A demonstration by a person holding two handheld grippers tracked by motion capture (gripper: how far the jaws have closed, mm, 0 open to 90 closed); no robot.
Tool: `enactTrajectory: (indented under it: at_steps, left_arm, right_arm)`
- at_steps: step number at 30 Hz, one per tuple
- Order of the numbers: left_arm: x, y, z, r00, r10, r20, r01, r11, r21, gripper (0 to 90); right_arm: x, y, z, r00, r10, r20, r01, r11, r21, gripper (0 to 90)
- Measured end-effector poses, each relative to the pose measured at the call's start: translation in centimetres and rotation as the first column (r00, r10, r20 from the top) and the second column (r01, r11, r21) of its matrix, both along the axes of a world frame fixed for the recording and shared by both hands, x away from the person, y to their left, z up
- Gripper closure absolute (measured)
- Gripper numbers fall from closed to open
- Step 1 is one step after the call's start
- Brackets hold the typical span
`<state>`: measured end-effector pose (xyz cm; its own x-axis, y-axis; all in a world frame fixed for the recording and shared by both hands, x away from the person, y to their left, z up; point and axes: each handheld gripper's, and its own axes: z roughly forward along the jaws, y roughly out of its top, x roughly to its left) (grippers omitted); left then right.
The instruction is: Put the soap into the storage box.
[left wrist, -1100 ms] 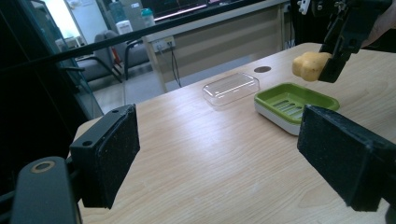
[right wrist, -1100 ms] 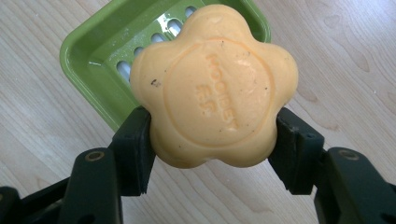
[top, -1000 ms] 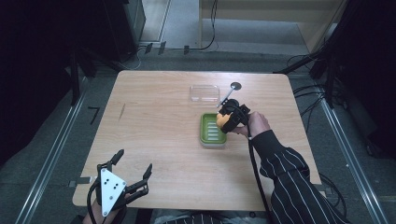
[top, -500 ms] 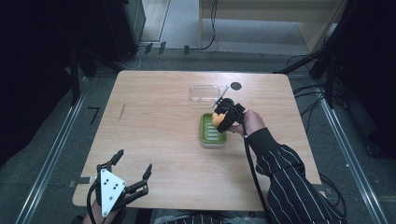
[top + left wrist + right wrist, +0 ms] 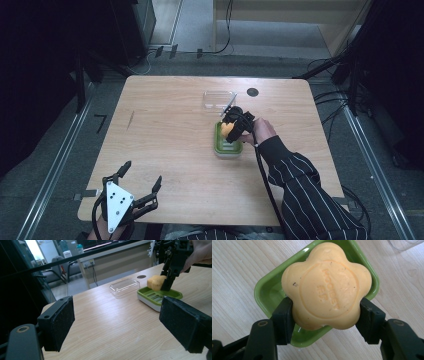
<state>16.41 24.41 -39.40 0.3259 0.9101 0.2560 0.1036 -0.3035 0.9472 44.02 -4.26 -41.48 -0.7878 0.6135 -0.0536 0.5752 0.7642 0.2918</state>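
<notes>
Starting at the left, my left gripper [image 5: 135, 192] rests at the table's [image 5: 165, 150] near edge, jaws spread wide with nothing between them. Right of centre, my right gripper [image 5: 325, 322] clamps the orange flower-shaped soap [image 5: 325, 285] over the green soap dish [image 5: 220, 145], seemingly just clear of it; the clear lid [image 5: 218, 98] lies beyond.

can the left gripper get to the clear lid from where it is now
Probably yes. The left gripper sits open at the table's near edge, and bare wood lies between it and the clear lid. The right gripper, holding soap over the green dish, stays beside that path.
</notes>
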Motion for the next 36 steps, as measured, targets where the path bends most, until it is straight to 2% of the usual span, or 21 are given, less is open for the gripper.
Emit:
enactTrajectory:
  at_steps: [22,36]
  left_arm:
    - [-0.1,0.1,0.0,1.0,0.003,0.001,-0.003,1.0,0.002,13.0]
    - [-0.2,0.1,0.0,1.0,0.005,0.0,-0.005,1.0,0.0,13.0]
  right_arm:
    - [0.4,0.7,-1.7,0.9996,0.016,-0.022,-0.016,1.0,-0.02,39.5]
    - [0.4,1.1,-2.5,0.9996,0.021,-0.016,-0.022,0.999,-0.033,39.5]
